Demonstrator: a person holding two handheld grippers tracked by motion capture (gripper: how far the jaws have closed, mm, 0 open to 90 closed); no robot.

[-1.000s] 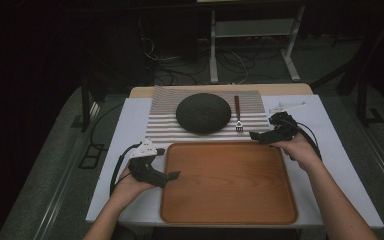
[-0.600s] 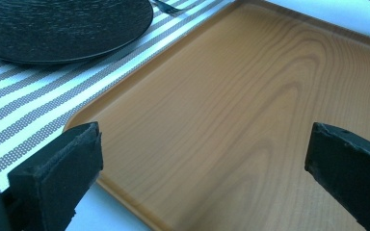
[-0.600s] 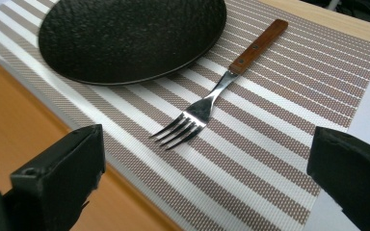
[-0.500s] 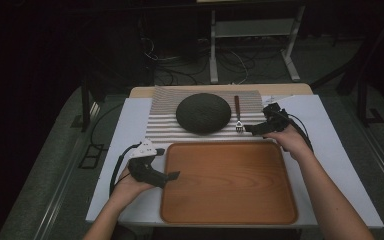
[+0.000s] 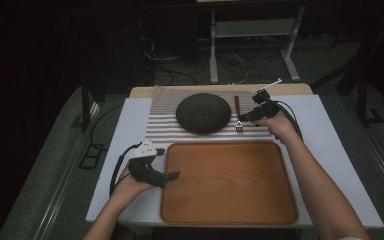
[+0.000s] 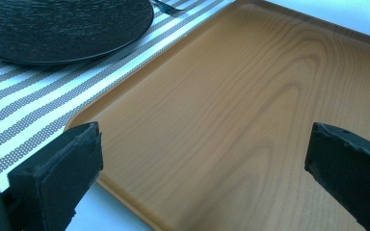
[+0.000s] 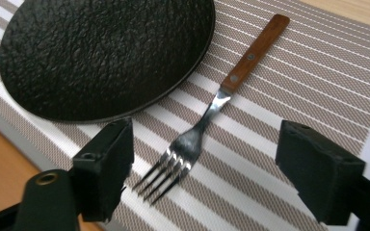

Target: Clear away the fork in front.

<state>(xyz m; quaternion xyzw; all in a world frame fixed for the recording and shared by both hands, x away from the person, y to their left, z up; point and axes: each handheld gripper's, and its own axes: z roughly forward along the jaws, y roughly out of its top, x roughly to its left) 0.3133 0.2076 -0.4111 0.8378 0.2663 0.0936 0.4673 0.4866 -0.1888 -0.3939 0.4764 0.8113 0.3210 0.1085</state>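
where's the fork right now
In the high view the fork lies on the striped placemat, just right of the black plate, beside the right gripper.

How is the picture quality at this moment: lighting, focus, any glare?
High view: dim, dark surroundings, table readable. Left gripper view: bright, wooden tray sharp, jaws soft at the edges. Right gripper view: evenly lit, fork and black plate sharp, mild glare on the tines, near jaws slightly blurred.
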